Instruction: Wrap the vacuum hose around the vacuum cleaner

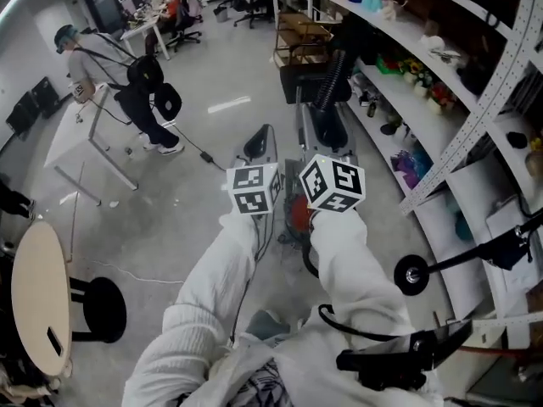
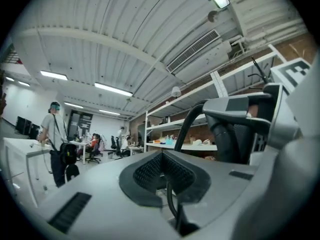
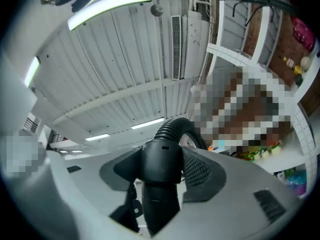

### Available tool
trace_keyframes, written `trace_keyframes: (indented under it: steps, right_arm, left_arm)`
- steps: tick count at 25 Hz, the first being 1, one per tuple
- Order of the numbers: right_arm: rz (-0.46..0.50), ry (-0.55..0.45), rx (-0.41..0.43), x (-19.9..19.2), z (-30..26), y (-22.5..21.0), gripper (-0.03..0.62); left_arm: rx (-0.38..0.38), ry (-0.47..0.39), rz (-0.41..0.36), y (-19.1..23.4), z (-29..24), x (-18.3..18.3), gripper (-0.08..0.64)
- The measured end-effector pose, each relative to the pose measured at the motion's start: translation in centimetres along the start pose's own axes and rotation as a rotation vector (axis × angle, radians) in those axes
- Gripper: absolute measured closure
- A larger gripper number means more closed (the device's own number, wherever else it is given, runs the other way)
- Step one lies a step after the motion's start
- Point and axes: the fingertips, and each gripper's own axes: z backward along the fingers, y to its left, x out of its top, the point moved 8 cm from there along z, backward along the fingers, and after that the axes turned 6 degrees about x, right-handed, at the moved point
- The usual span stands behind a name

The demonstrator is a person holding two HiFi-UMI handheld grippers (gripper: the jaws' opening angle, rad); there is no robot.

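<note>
We hold the vacuum hose [image 3: 172, 129] clamped between the right gripper [image 3: 160, 161] fingers; the left gripper [image 2: 161, 168] fingers are together, empty.

The head view looks steeply down from overhead onto floor [image 1: 212, 75] and shelves [image 1: 441, 66], while both gripper views sit low, tilted up at the ceiling [image 2: 125, 49], the right one close on the hose [image 3: 161, 164], all sharing the shelves.

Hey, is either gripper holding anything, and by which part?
The right gripper clamps the vacuum hose by its smooth black end cuff; the left gripper holds nothing.
</note>
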Motion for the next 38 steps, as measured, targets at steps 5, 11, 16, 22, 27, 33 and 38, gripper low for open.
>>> trace_keyframes:
  steps: [5, 11, 16, 22, 27, 33, 38]
  right_arm:
    - [0.086, -0.047, -0.164, 2.3, 0.2, -4.7, 0.351]
    - [0.183, -0.068, -0.274, 5.2, -0.2, -10.8, 0.351]
    - [0.214, -0.002, -0.21, 3.7, -5.2, -15.5, 0.351]
    - [0.138, 0.08, -0.154, -1.7, -12.5, -20.1, 0.351]
    - [0.038, 0.169, -0.084, -8.8, -18.7, -19.9, 0.351]
    - [-0.072, 0.282, 0.049, -18.3, -24.4, -9.6, 0.351]
    - [-0.157, 0.4, 0.174, -26.2, -26.2, -2.9, 0.351]
  left_arm:
    - [-0.176, -0.002, -0.002, -3.2, -5.0, 1.5, 0.557]
    - [-0.316, 0.011, 0.039, -8.2, -11.1, 1.6, 0.557]
    - [-0.358, 0.012, 0.035, -11.7, -18.3, 1.1, 0.557]
    - [-0.274, 0.037, 0.018, -9.1, -25.9, -0.2, 0.557]
    - [-0.149, 0.085, 0.001, -2.0, -29.3, -2.6, 0.557]
    - [-0.006, 0.181, 0.009, 11.5, -26.6, -6.5, 0.557]
    - [0.137, 0.247, 0.009, 19.5, -23.6, -10.4, 0.557]
